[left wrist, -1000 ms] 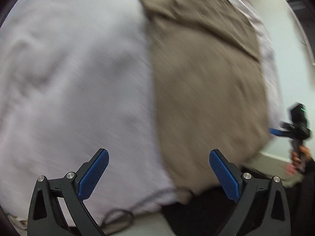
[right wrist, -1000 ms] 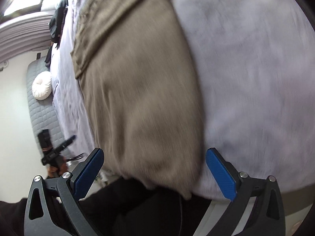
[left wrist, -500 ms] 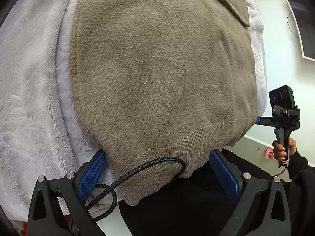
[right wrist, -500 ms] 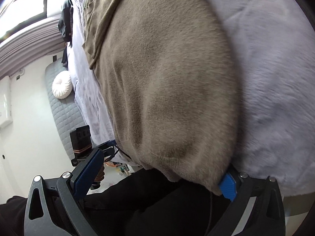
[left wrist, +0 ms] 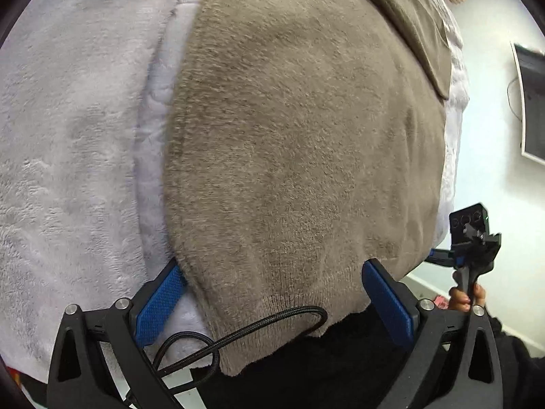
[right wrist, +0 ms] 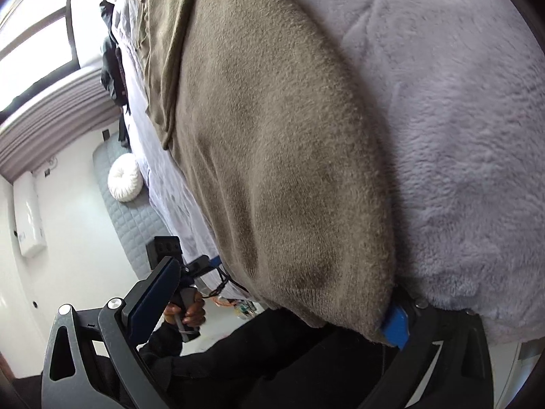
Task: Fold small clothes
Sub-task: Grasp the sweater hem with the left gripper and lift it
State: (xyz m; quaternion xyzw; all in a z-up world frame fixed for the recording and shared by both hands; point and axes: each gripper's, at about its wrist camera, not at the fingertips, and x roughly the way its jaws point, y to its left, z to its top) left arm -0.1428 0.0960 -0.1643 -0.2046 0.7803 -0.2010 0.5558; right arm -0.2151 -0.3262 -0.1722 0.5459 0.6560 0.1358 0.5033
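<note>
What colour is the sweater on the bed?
Taupe brown sweater, clearest in the left wrist view.

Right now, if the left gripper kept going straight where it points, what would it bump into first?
Most likely the brown knit sweater: its hem already lies between the left gripper's open fingers, which have just been closing. The pale fleece blanket lies beneath it.

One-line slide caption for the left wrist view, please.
Left tongs, closing but not yet gripping, straddle the ribbed hem of a taupe knit sweater on a pale fleece blanket.
</note>
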